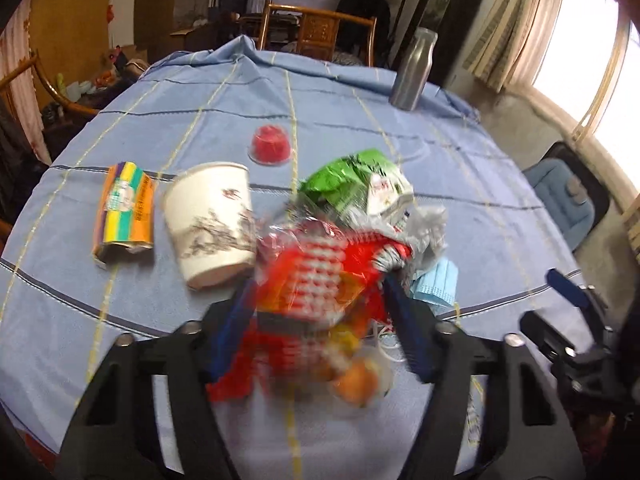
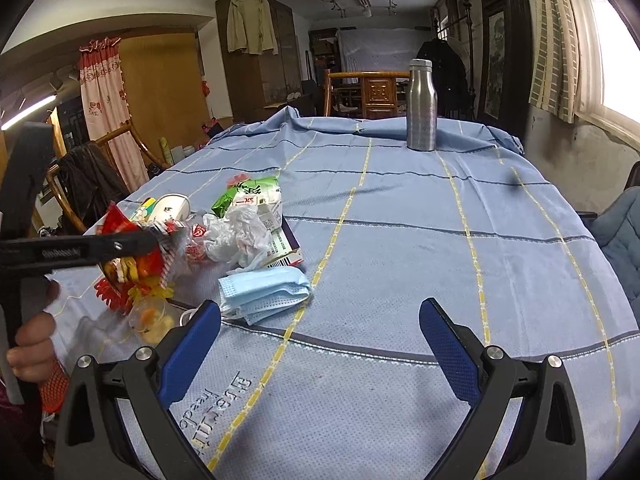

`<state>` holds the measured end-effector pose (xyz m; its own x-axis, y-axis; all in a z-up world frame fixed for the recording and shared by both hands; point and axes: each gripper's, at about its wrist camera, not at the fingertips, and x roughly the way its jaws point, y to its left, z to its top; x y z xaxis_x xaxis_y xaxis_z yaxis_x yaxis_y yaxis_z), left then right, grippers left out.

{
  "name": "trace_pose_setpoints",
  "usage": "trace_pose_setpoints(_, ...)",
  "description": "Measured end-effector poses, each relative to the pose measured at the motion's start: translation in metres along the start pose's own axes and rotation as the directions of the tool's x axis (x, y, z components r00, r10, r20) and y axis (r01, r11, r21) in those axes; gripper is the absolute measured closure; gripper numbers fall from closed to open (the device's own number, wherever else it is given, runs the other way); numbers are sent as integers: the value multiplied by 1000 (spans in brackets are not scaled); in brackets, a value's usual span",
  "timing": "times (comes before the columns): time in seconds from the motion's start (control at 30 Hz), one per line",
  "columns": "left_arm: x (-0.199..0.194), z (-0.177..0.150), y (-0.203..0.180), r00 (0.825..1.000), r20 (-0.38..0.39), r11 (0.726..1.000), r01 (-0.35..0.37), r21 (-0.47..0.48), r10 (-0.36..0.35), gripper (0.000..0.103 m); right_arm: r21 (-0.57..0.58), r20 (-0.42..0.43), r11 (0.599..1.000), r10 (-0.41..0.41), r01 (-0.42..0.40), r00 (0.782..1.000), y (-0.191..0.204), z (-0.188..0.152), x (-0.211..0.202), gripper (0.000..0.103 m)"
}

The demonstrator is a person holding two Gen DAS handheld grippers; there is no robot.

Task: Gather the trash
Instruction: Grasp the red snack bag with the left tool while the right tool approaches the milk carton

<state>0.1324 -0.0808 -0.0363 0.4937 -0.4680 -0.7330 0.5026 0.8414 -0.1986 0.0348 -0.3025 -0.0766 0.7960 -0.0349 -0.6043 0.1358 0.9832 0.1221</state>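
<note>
My left gripper (image 1: pixel 316 312) is shut on a red and white snack wrapper (image 1: pixel 320 280), held above the blue tablecloth (image 1: pixel 360 128); the wrapper is blurred. It also shows in the right wrist view (image 2: pixel 132 264), clamped by the left gripper (image 2: pixel 160 240). A clear jelly cup with orange pieces (image 1: pixel 360 380) lies under it. A paper cup (image 1: pixel 212 220), a striped packet (image 1: pixel 124 212), a red jelly cup (image 1: pixel 270 144), a green wrapper (image 1: pixel 348 184), crumpled plastic (image 2: pixel 240 236) and a blue face mask (image 2: pixel 264 292) lie on the cloth. My right gripper (image 2: pixel 320 336) is open and empty, beside the mask.
A steel bottle (image 2: pixel 421 104) stands at the table's far edge. Wooden chairs (image 2: pixel 372 92) stand behind and to the left of the table. A blue padded chair (image 2: pixel 620 232) is on the right.
</note>
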Motion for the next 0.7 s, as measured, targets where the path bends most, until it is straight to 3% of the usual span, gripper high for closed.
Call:
trace_pose_setpoints(0.2,-39,2,38,996,76,997,-35,-63,40,45,1,-28,998,62,-62,998,11,11,13,6)
trace_pose_setpoints(0.3,-49,-3,47,994,105,996,4,-86,6,46,14,-48,992,123,-123,991,18,16,20,6)
trace_pose_setpoints(0.4,-48,-7,37,993,86,994,83,-72,-76,39,27,-54,984,178,-177,983,24,21,24,6)
trace_pose_setpoints(0.43,-47,-8,29,993,80,994,97,-60,-92,27,27,-51,984,179,-178,983,25,22,24,6)
trace_pose_setpoints(0.47,-42,-8,18,994,73,995,88,-43,-85,8,28,-46,985,172,-171,984,24,23,24,6)
trace_pose_setpoints(0.57,-27,-8,-14,998,62,998,24,50,-27,7,49,-35,988,147,-145,988,16,23,20,6)
trace_pose_setpoints(0.7,10,-1,-32,988,58,984,-150,99,145,7,113,-28,984,140,-136,990,-8,19,13,6)
